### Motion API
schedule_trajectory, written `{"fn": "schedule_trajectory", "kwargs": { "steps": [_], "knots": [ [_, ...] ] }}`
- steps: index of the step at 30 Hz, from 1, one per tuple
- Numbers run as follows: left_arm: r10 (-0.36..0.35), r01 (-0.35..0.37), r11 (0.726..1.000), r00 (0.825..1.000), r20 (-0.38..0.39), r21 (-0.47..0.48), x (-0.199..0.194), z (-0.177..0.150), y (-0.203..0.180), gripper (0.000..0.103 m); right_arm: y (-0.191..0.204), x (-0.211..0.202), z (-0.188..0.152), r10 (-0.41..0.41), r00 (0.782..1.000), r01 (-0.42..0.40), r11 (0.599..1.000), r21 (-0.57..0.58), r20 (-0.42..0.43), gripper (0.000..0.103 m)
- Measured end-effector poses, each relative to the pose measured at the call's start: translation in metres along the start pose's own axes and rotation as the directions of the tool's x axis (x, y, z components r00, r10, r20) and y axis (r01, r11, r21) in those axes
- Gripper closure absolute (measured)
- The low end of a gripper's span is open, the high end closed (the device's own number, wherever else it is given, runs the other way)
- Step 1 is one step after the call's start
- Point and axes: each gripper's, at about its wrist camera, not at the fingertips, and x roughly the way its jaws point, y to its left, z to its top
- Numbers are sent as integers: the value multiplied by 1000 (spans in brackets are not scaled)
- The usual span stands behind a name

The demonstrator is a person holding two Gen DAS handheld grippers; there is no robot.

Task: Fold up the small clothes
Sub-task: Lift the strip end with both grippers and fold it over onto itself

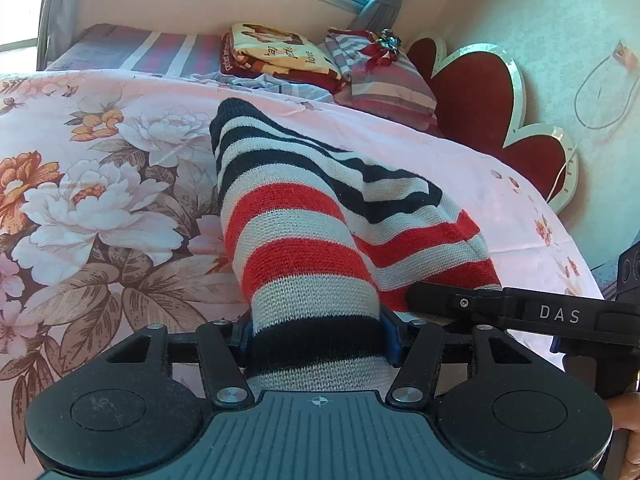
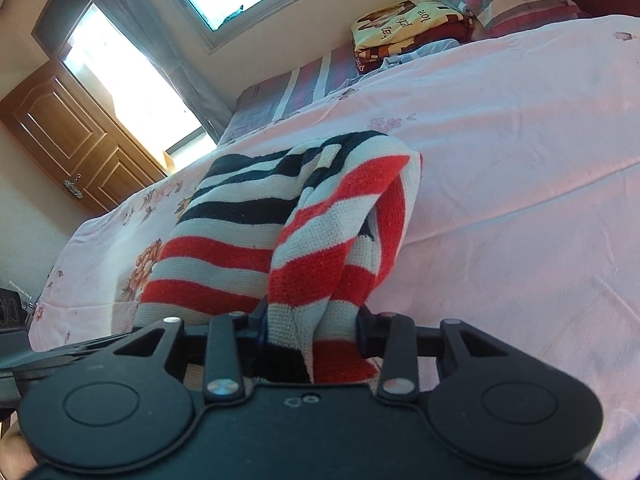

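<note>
A small knit garment (image 1: 296, 208) with navy, red and off-white stripes lies on the pink floral bedspread (image 1: 100, 200) and rises toward the camera. My left gripper (image 1: 316, 336) is shut on its near end, blue pads pressing the folded knit from both sides. In the right wrist view the same garment (image 2: 240, 216) bunches into a raised fold. My right gripper (image 2: 312, 328) is shut on that bunched edge. The right gripper's black body (image 1: 520, 312) shows beside the left one, touching the garment's right side.
A folded yellow and maroon blanket (image 1: 276, 52) and a striped pillow (image 1: 384, 80) sit at the bed's head, by a red scalloped headboard (image 1: 480, 92). The pink bedspread (image 2: 500, 160) stretches wide to the right. A wooden door (image 2: 68, 136) stands beyond the bed's far left.
</note>
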Motion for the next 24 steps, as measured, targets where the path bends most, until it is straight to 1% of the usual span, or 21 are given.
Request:
{"fn": "schedule_trajectory", "kwargs": {
  "steps": [2, 5, 8, 11, 14, 19, 24],
  "knots": [
    [-3, 3, 1000, 1000, 7, -6, -9, 1, 2, 46, 4, -3, -2, 15, 1000, -15, 1000, 10, 1, 66],
    [12, -12, 1000, 1000, 24, -2, -27, 3, 6, 46, 13, -6, -3, 44, 999, -44, 999, 21, 5, 66],
    [39, -38, 999, 998, 45, -5, -48, 4, 17, 46, 29, -6, -3, 84, 996, -84, 996, 21, 13, 66],
    [76, -76, 997, 995, 67, -6, -73, 5, 36, 46, 52, -1, -4, 125, 992, -125, 992, 7, 16, 66],
    [114, -113, 993, 989, 92, -14, -99, 5, 63, 46, 80, 11, -9, 168, 986, -168, 986, 0, 15, 66],
    [154, -151, 988, 980, 127, -39, -136, 6, 125, 46, 136, 40, -18, 222, 975, -223, 975, 1, 13, 66],
    [162, -156, 986, 977, 137, -56, -158, 13, 208, 46, 199, 82, -29, 235, 972, -235, 972, 7, 20, 66]
  ]
}}
